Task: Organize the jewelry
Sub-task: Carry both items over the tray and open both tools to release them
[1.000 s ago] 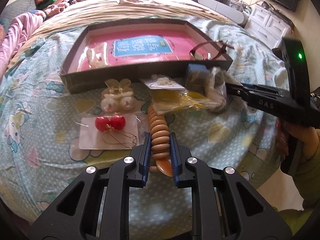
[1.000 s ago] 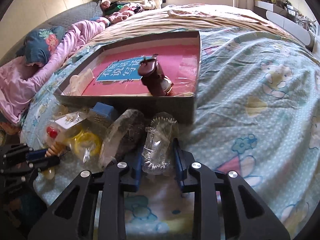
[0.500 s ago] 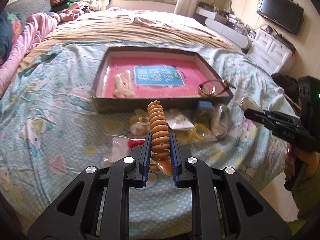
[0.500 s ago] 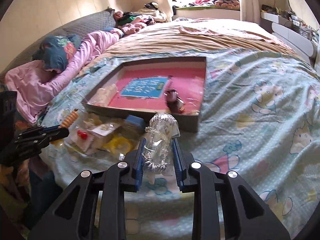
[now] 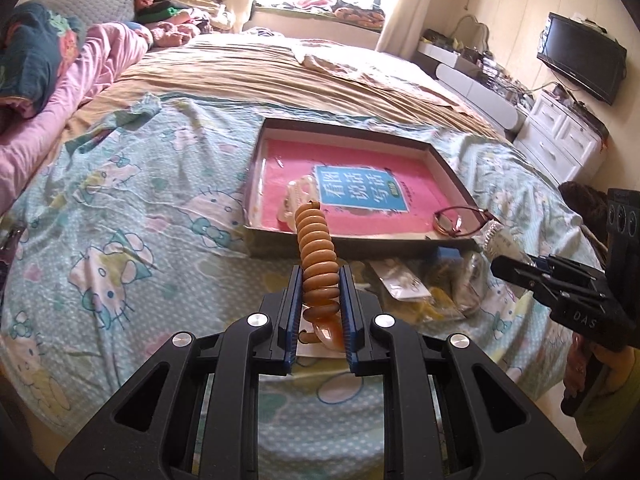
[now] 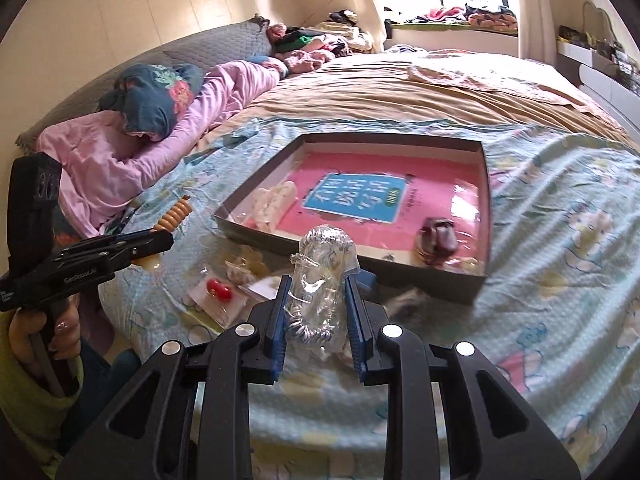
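Note:
My left gripper is shut on an orange beaded bracelet that sticks up between its pads, raised above the bed. My right gripper is shut on a clear plastic bag with a silver chain, also lifted off the bedspread. Ahead lies a shallow dark box with a pink book inside; a pale bagged piece and a reddish bracelet lie in it. Loose packets, among them red bead earrings and a yellow item, lie before the box.
The box sits on a cartoon-print bedspread over a tan blanket. Pink bedding and pillows lie at the left. A white dresser and a TV stand at the right wall. A hand holds the left gripper.
Both grippers have risen and pulled back from the pile with their items held; the box and packets now look smaller and lower in both views.

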